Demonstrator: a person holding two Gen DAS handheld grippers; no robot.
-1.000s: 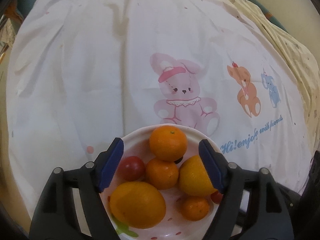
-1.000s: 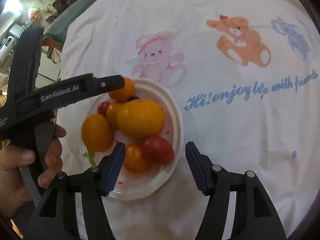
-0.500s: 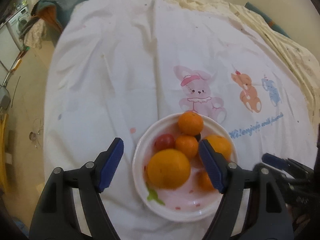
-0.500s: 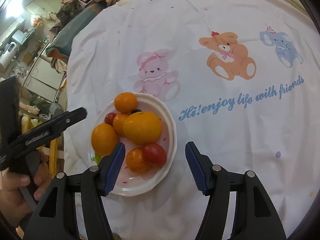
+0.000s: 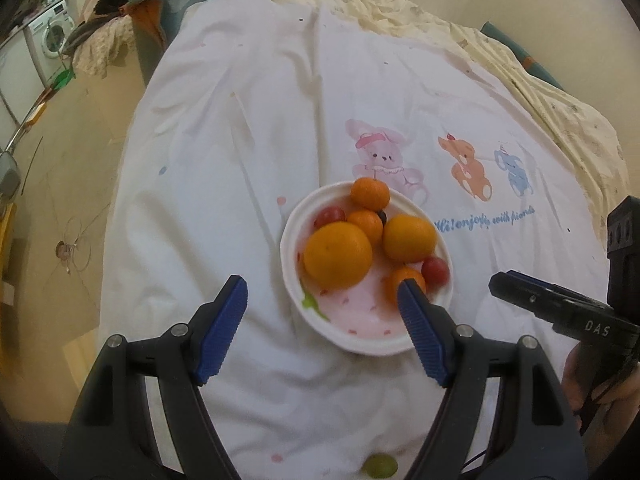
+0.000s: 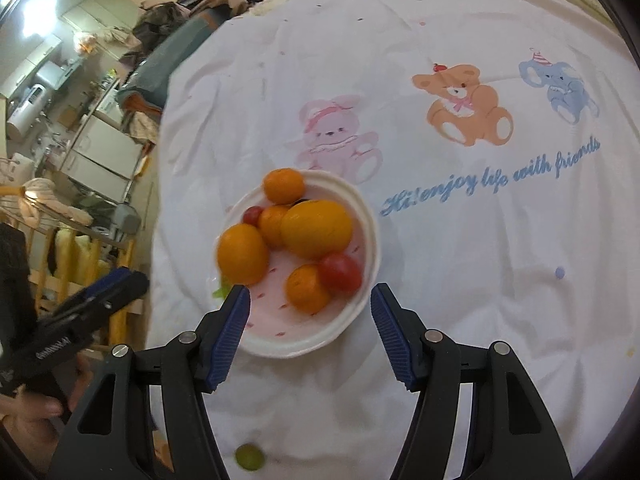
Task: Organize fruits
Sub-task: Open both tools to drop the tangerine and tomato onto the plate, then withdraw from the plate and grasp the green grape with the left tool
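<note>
A white bowl (image 5: 304,312) (image 6: 360,300) sits on a white cartoon-print cloth (image 5: 240,140) (image 6: 480,260). It holds several oranges, such as a big one (image 5: 338,256) (image 6: 316,229), and two red tomatoes (image 5: 435,270) (image 6: 340,272). A green grape (image 5: 379,465) (image 6: 249,456) lies on the cloth near the front. My left gripper (image 5: 322,308) is open and empty, above the bowl's near left side. My right gripper (image 6: 310,316) is open and empty, above the bowl's near edge.
The cloth covers a round table; its left edge drops to the floor (image 5: 60,200). A yellowish cloth (image 5: 560,100) lies at the back right. Furniture and clutter (image 6: 80,140) stand to the left.
Both grippers have drawn up and back from the bowl, so it looks smaller. The grape has come into view at the bottom. The fruits have not moved.
</note>
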